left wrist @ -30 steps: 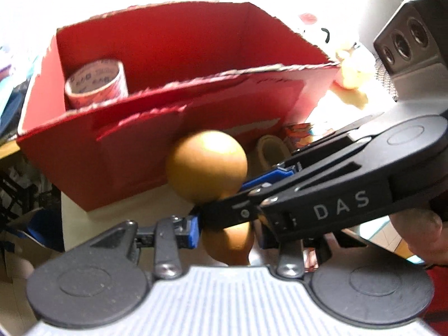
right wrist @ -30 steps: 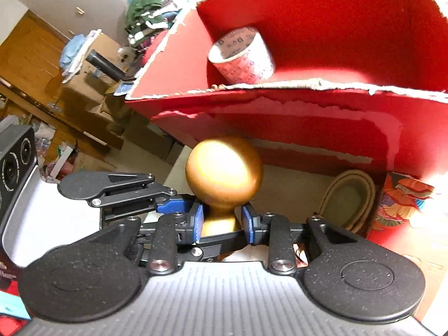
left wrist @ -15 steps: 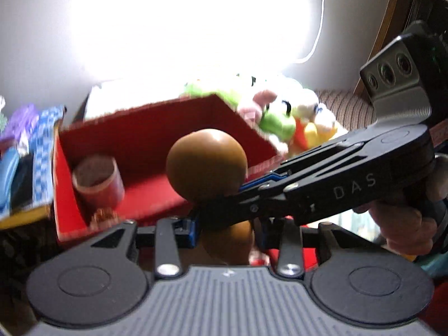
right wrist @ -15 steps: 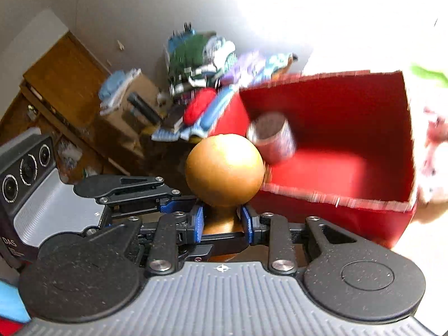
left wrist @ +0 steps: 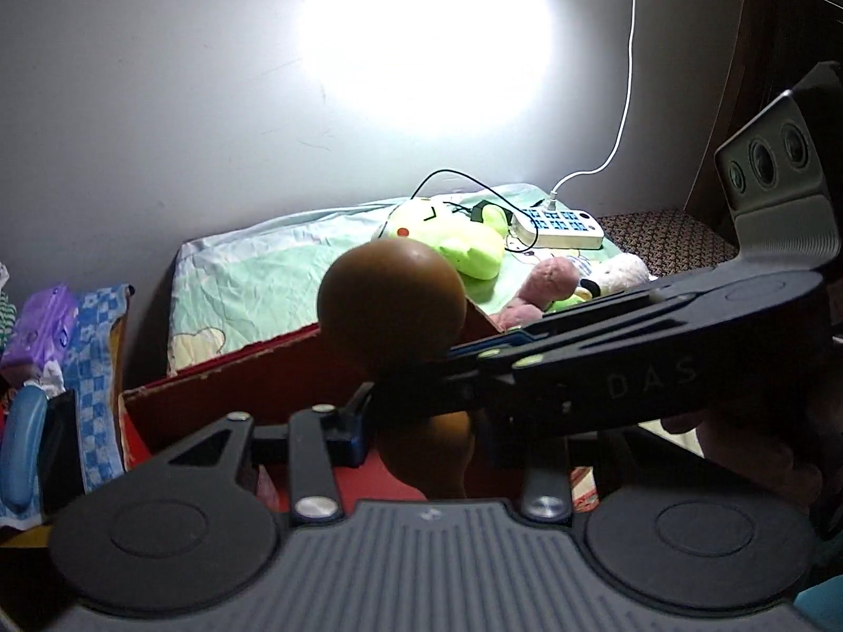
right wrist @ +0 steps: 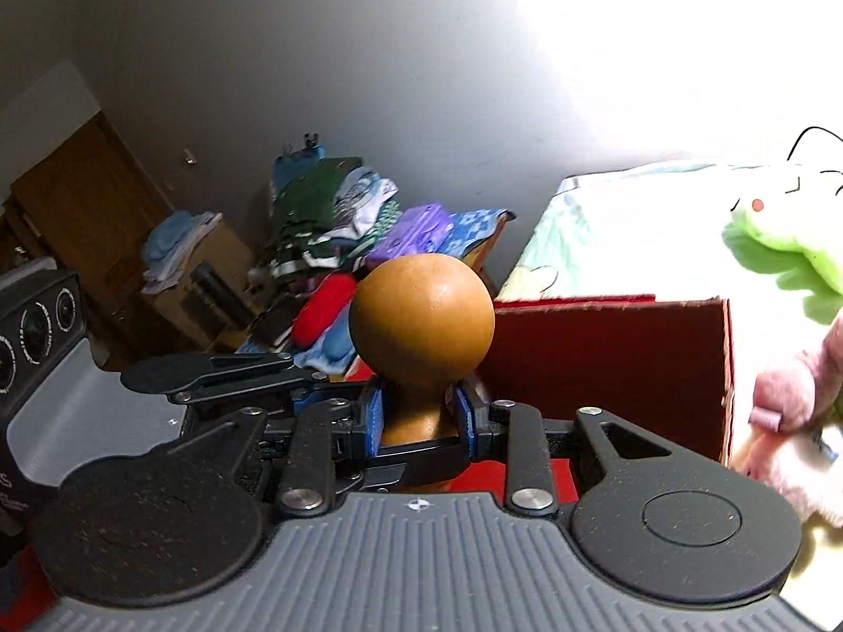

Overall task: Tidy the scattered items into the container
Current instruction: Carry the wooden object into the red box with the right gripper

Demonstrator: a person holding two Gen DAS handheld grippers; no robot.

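A brown wooden gourd (left wrist: pixel 392 310) with a round top is held in the air by both grippers at once. My left gripper (left wrist: pixel 424 442) is shut on its lower bulb, seen in the left wrist view. My right gripper (right wrist: pixel 420 418) is shut on the narrow neck of the gourd (right wrist: pixel 421 316), blue pads pressing from both sides. The right gripper (left wrist: pixel 448 368) reaches in from the right across the left wrist view. The red cardboard box (left wrist: pixel 237 384) lies below and just beyond the gourd; its inner wall (right wrist: pixel 606 363) shows right of the gourd.
A bed with a pale green sheet (left wrist: pixel 253 284) stands behind the box, with a green plush toy (left wrist: pixel 463 242), a pink plush (right wrist: pixel 785 395) and a white power strip (left wrist: pixel 558 224) on it. Piled clothes (right wrist: pixel 337 221) sit to the left.
Both grippers have risen together with the gourd and tilted up. The red box has dropped low in both views, and the tape roll inside it is out of sight.
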